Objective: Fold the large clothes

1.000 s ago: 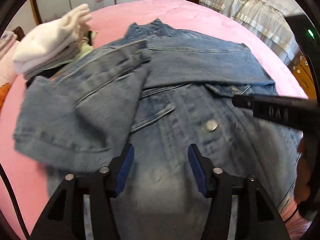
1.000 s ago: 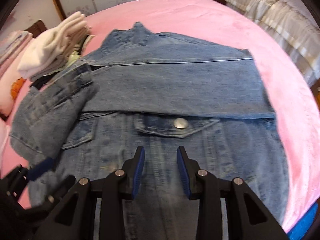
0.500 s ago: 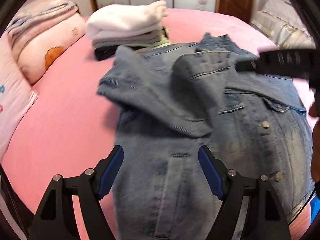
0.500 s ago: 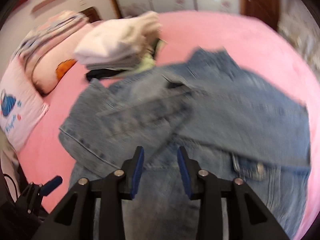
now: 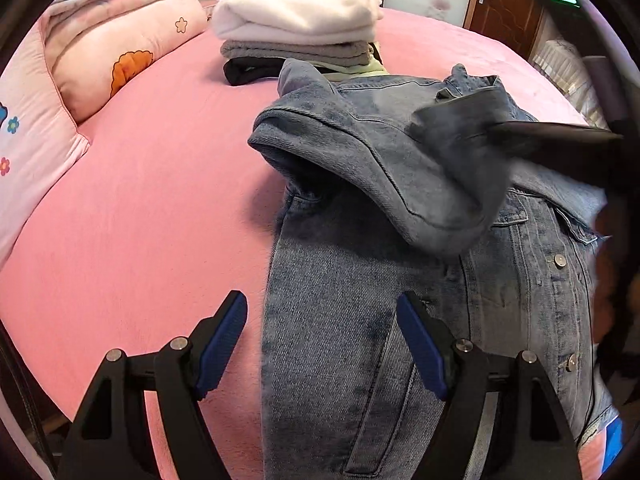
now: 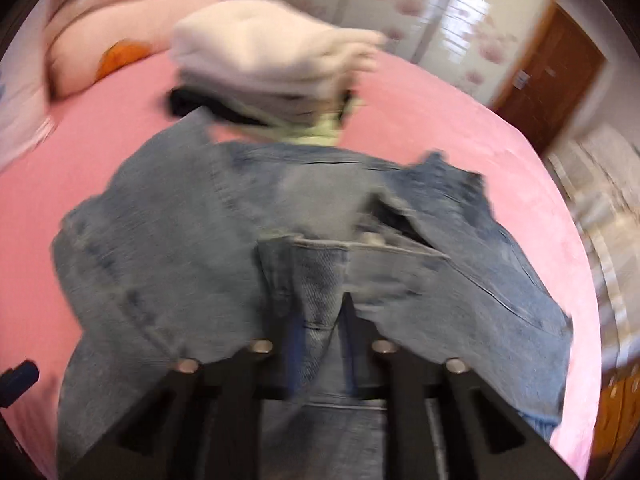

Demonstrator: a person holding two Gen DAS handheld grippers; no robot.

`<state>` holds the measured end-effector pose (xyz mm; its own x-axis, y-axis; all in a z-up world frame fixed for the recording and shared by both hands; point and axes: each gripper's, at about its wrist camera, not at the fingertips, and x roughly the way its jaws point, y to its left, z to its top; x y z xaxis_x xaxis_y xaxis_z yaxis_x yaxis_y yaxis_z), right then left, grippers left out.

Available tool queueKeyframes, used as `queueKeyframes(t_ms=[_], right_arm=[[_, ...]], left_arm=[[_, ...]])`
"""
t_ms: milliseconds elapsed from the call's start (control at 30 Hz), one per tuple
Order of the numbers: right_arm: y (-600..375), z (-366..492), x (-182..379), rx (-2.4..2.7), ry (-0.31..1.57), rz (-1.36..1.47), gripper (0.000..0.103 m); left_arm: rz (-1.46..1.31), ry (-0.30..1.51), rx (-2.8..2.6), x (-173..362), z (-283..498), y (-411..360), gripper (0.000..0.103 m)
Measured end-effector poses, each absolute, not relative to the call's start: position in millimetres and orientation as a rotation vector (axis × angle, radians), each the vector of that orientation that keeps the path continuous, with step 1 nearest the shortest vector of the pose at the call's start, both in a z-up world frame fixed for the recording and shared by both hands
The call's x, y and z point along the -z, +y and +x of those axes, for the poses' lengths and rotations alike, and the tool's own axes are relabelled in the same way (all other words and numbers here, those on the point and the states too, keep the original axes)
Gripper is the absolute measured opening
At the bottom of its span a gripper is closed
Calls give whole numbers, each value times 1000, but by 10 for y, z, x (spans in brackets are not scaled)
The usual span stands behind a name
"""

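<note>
Both wrist views have swung left since a second ago, and the sleeve that lay loose off the jacket's left side is now lifted and carried in over the chest. Largest first: pink bed (image 5: 132,208) carries everything; denim jacket (image 5: 360,320) lies front-up on it, buttons visible, collar toward the far side, the opposite sleeve already folded flat across the chest. Left sleeve (image 5: 380,168) is airborne, draped from the right gripper (image 6: 320,340), whose jaws are pinched together on the cuff (image 6: 316,276); right view is motion-blurred, so the exact bite cannot be read. Left gripper (image 5: 322,344) hovers above the jacket's lower left edge, jaws spread wide, holding nothing. Stack of folded clothes (image 5: 296,28) sits beyond the collar, just touching or just beside the jacket; cannot tell which. Pillow (image 5: 120,52) at far left. Progress judged: one sleeve fold done, second sleeve mid-fold, not yet laid down. Left to do: lay the sleeve, then fold the body, likely bottom hem up, to a compact stack-size shape.
</note>
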<state>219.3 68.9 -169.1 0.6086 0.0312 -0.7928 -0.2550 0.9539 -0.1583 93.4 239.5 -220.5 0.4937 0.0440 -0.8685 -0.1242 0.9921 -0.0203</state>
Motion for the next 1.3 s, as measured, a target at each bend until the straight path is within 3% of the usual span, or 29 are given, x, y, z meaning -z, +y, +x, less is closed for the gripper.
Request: queueKeyframes(t_ms=[200, 333, 533, 833, 900, 933, 1000, 1200, 1233, 1300], right_arm=[[-506, 1967, 1841, -88, 1044, -14, 16], [-996, 1827, 2145, -172, 1183, 182, 32], [-1401, 1918, 2225, -254, 1171, 424, 44], [-1525, 2417, 2506, -402, 1196, 571, 46], [-1482, 2436, 2493, -410, 1184, 531, 41], [-1464, 2443, 2475, -413, 1181, 514, 29], [-1410, 2450, 2471, -457, 1206, 507, 16], [-1173, 2286, 2123, -486, 1148, 293, 11], [-1135, 2293, 2021, -485, 1119, 252, 11], [-1061, 2337, 1735, -470, 1028, 159, 10]], left_arm=[[-78, 1070, -81, 2281, 955, 2285, 76], [-62, 1087, -68, 2337, 1046, 2198, 76], [67, 1086, -121, 2437, 1204, 2082, 76], [126, 1073, -228, 2481, 1596, 2296, 76], [103, 1072, -246, 2454, 1701, 2363, 76], [86, 1071, -260, 2440, 1753, 2407, 76], [43, 1084, -300, 2426, 1872, 2503, 76], [-62, 1125, -375, 2485, 2107, 2677, 76], [-81, 1133, -380, 2505, 2135, 2698, 72], [-123, 1141, -369, 2535, 2157, 2717, 54]])
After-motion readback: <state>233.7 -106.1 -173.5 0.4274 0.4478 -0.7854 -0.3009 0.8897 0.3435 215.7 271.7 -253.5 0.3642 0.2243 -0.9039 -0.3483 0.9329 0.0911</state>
